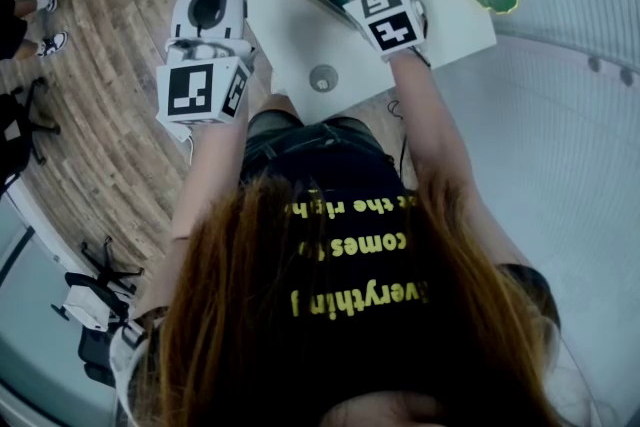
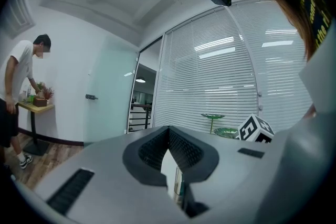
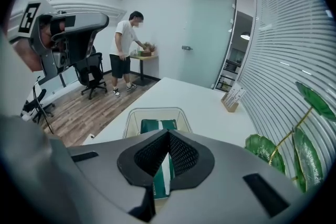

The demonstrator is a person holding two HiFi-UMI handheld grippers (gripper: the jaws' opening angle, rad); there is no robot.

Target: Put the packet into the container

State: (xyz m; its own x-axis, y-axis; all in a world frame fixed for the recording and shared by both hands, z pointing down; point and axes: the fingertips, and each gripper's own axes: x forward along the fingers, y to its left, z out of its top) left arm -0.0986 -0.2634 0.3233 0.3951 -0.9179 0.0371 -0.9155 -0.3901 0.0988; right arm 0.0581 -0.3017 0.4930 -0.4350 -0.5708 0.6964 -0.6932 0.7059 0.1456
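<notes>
R tool (image 3: 168,136): jaws closed, empty, above clear container (image 3: 129,119) on white surface (image 3: 210,107). Green packet (image 3: 157,125) lies inside container. L tool (image 2: 169,132): jaws closed, empty, at surface's left edge.

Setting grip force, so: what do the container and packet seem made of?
Container: clear, glossy, probably rigid plastic; the white table shows through its walls. Packet: smooth green-and-white wrapper, likely plastic film or foil; the look leaves that open.

Left tongs (image 2: 168,132) and right tongs (image 3: 168,135) held forward, apparently closed.
</notes>
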